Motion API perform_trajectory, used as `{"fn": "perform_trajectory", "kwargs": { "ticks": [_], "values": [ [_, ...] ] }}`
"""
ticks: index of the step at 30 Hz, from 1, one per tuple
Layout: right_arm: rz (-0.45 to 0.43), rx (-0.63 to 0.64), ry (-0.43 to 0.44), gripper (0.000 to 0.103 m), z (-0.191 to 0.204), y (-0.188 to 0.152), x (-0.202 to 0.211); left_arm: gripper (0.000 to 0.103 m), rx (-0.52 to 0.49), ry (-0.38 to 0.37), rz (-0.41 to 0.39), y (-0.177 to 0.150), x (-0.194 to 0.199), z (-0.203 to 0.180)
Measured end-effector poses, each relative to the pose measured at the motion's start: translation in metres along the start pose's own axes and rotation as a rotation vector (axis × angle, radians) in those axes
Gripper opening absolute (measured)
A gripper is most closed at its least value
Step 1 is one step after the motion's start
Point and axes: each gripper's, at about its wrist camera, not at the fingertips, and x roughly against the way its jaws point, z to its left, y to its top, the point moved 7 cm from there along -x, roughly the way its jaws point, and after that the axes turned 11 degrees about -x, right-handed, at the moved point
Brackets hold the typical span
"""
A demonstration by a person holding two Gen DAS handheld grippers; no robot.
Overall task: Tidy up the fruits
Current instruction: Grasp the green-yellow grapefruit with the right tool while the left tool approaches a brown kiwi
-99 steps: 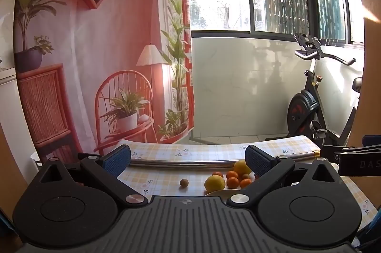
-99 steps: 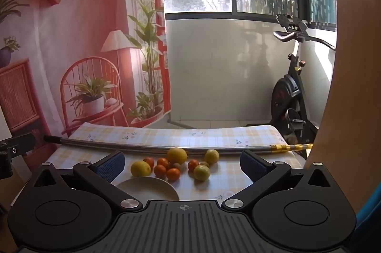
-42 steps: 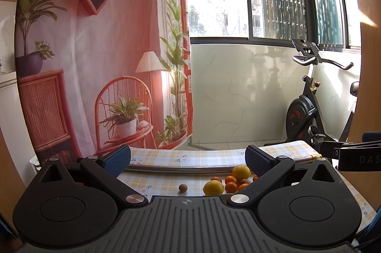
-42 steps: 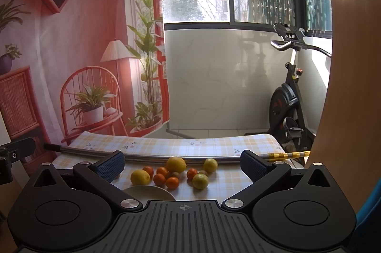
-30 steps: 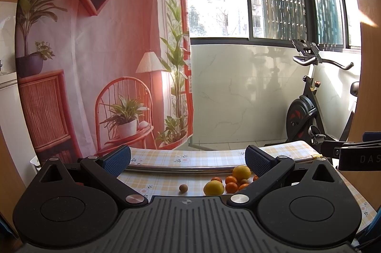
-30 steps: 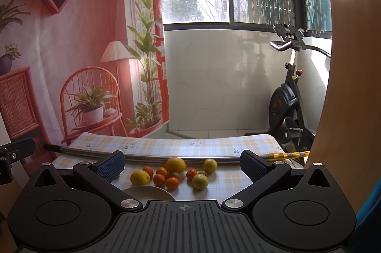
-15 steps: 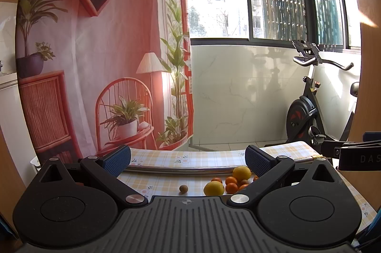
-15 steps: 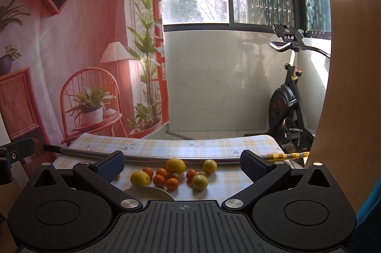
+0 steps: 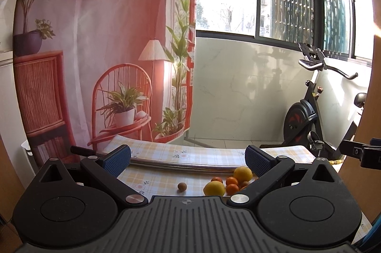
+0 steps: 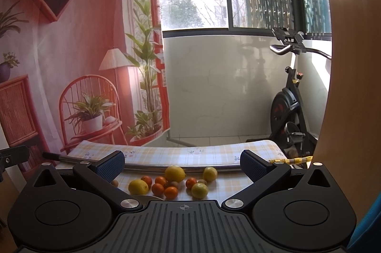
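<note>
Right wrist view: the fruits lie loose on the checked bench, lower centre of frame, with the right claw spread wide and empty above them. Left claw likewise gapes. Round, firm, light (prone to rolling), so pinch each across its widest middle.

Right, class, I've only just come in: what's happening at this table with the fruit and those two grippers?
A person holds two grippers above a table with a checked cloth, about to sort fruit. Both the left gripper and the right gripper are open and hold nothing. Lemons and small oranges lie loose in a cluster in front of a metal rod, with one small brown fruit apart to the left. The rim of a white plate peeks out nearest the camera. No fruit is gripped yet.
</note>
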Motion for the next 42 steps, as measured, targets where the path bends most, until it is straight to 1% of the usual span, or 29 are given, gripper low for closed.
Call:
{"fn": "perform_trajectory", "kwargs": {
  "ticks": [4, 7, 12, 15, 17, 21, 26, 29, 34, 36, 37, 40, 42],
  "values": [
    [-0.018, 0.01, -0.004, 0.103, -0.017, 0.004, -0.026, 0.102, 0.061, 0.015, 0.054, -0.007, -0.033, 0.025],
    [-0.012, -0.002, 0.003, 0.103, -0.031, 0.003, -0.051, 0.102, 0.071, 0.012, 0.074, -0.011, -0.057, 0.037],
    [-0.01, -0.04, 0.004, 0.103, -0.05, 0.001, -0.093, 0.102, 0.058, 0.035, 0.034, -0.012, -0.085, 0.048],
    [-0.004, -0.04, 0.003, 0.103, -0.058, -0.003, -0.117, 0.102, 0.069, 0.064, -0.008, -0.013, -0.096, 0.052],
    [0.003, -0.033, -0.003, 0.103, -0.061, -0.008, -0.132, 0.102, 0.079, 0.07, -0.019, -0.014, -0.104, 0.055],
    [0.044, 0.001, 0.001, 0.103, -0.061, -0.023, -0.16, 0.102, 0.097, 0.035, 0.038, -0.024, -0.123, 0.054],
    [0.098, 0.063, -0.021, 0.103, -0.055, -0.052, -0.19, 0.101, 0.083, 0.001, 0.1, -0.039, -0.147, 0.054],
    [0.145, 0.087, -0.041, 0.103, -0.054, -0.071, -0.209, 0.101, 0.086, 0.009, 0.137, -0.047, -0.162, 0.057],
    [0.203, 0.077, -0.053, 0.103, -0.058, -0.092, -0.234, 0.102, 0.091, 0.001, 0.172, -0.057, -0.182, 0.058],
    [0.224, 0.075, -0.061, 0.103, -0.062, -0.098, -0.243, 0.102, 0.076, 0.029, 0.225, -0.063, -0.195, 0.058],
    [0.236, 0.076, -0.062, 0.103, -0.062, -0.101, -0.247, 0.102, 0.075, 0.032, 0.237, -0.065, -0.2, 0.058],
    [0.279, 0.086, -0.071, 0.103, -0.067, -0.114, -0.265, 0.102, 0.094, 0.037, 0.232, -0.072, -0.209, 0.06],
    [0.303, 0.088, -0.071, 0.103, -0.072, -0.121, -0.273, 0.102, 0.079, 0.038, 0.235, -0.073, -0.214, 0.058]
  ]
}}
